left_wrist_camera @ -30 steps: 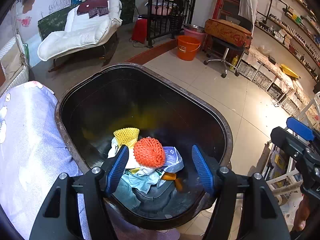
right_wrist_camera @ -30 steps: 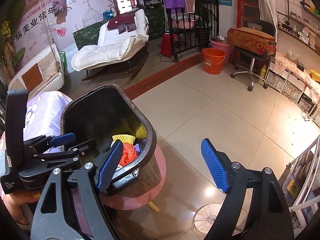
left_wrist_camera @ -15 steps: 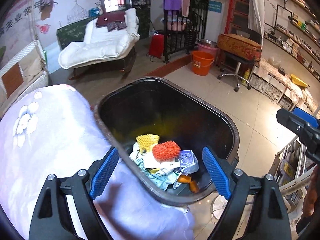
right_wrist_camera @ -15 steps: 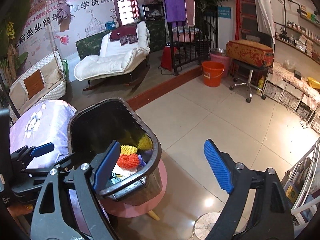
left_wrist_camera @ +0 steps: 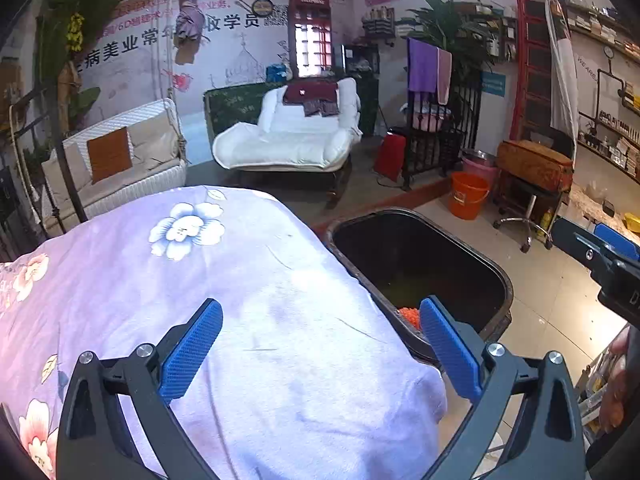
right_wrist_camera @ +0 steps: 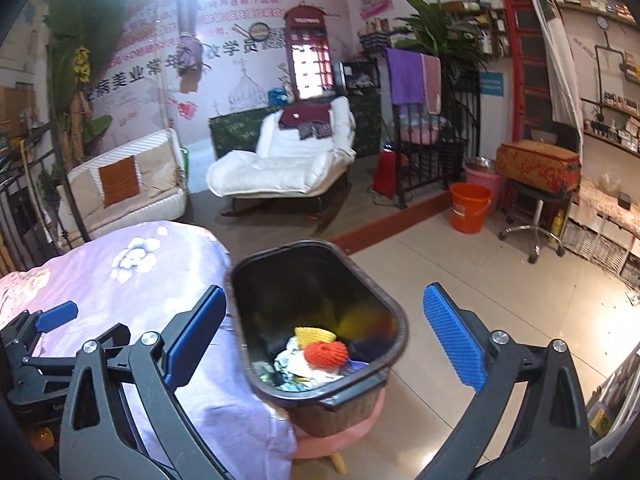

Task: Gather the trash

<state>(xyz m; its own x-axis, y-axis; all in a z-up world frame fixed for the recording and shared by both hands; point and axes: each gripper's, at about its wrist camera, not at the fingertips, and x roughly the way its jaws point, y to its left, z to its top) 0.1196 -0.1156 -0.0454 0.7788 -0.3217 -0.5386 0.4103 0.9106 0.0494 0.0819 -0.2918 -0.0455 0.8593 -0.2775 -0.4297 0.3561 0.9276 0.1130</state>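
Note:
A black trash bin (right_wrist_camera: pixel 362 294) stands on a pink stool (right_wrist_camera: pixel 360 426) beside a table under a lilac flowered cloth (left_wrist_camera: pixel 224 276). Inside lie an orange foam net (right_wrist_camera: pixel 325 353), a yellow foam net (right_wrist_camera: pixel 314 335) and crumpled paper. In the left wrist view the bin (left_wrist_camera: pixel 492 276) is at right, with only a sliver of the orange net (left_wrist_camera: pixel 409 314) showing. My left gripper (left_wrist_camera: pixel 320 356) is open and empty above the cloth, left of the bin. My right gripper (right_wrist_camera: pixel 322 352) is open and empty, above and in front of the bin.
A white lounge chair (right_wrist_camera: pixel 280 160), a wicker swing seat (right_wrist_camera: pixel 120 188), an orange bucket (right_wrist_camera: pixel 469 207) and a stool with a patterned case (right_wrist_camera: pixel 538 166) stand farther back. White shelving (right_wrist_camera: pixel 600 240) lines the right side. Tiled floor (right_wrist_camera: pixel 500 280) lies right of the bin.
Both grippers have drawn back and up from the bin. The left one has shifted left, from over the bin's opening to over the flowered cloth. Both stay open and empty.

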